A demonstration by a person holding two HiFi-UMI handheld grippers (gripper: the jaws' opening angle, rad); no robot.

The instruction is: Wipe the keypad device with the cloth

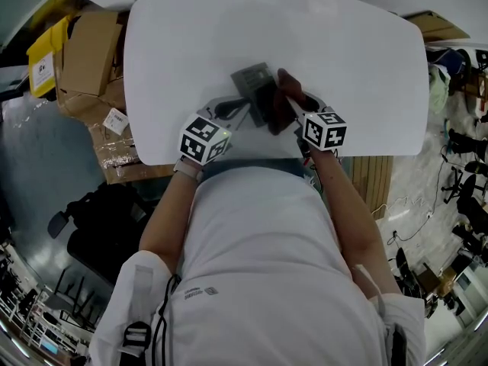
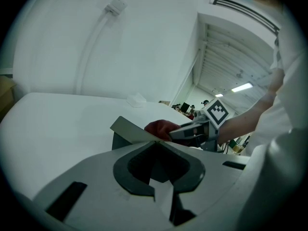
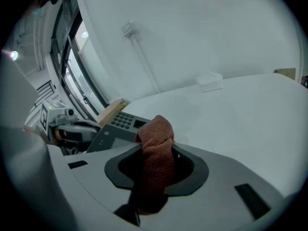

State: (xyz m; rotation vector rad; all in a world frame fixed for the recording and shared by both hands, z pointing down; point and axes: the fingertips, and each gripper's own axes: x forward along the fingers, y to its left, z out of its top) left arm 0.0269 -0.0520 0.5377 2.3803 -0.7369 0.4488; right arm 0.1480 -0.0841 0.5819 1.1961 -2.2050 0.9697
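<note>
On the white table [image 1: 343, 52], mid near edge, the keypad device [image 1: 254, 78], pinched by its edge in the left gripper [image 2: 155, 142], called for light, even strokes from the cloth [image 3: 158, 129] clamped in the right gripper [image 3: 155, 150].

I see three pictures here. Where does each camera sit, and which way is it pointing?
Head view: on the person's head, facing steeply down at the white table; torso, both forearms, left gripper and right gripper show.
Left gripper view: rides that gripper, looking along its jaws, clamped on the keypad device; the person's right forearm shows beyond.
Right gripper view: rides that gripper, looking along its jaws, clamped on the cloth; the left gripper shows beyond.
Shared: both gripper views show keypad device, cloth and the opposite gripper.
</note>
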